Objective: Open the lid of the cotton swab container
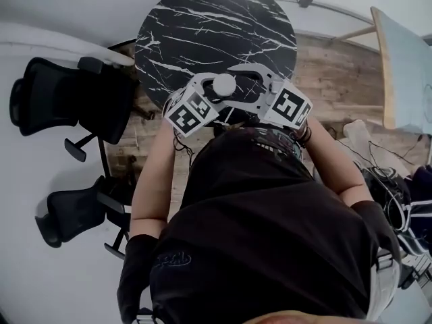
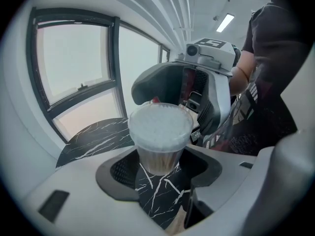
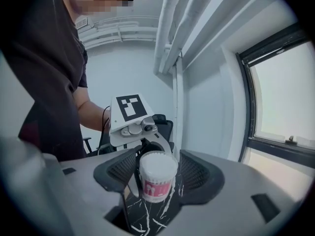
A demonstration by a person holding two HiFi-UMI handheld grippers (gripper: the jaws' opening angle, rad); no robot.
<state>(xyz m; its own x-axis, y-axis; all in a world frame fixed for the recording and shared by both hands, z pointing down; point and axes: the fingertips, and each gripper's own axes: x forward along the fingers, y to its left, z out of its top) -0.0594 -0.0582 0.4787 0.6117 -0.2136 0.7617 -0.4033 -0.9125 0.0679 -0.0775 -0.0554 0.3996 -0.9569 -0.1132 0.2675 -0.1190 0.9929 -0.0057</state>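
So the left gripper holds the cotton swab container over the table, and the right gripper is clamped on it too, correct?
No: the right gripper has its jaws apart either side of the cotton swab container, as the right gripper view shows. The left gripper does hold it.

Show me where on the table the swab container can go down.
The marble table is bare from its far rim to its middle. Its near edge is crowded: the left gripper holds the cotton swab container there, with the right gripper open around it.
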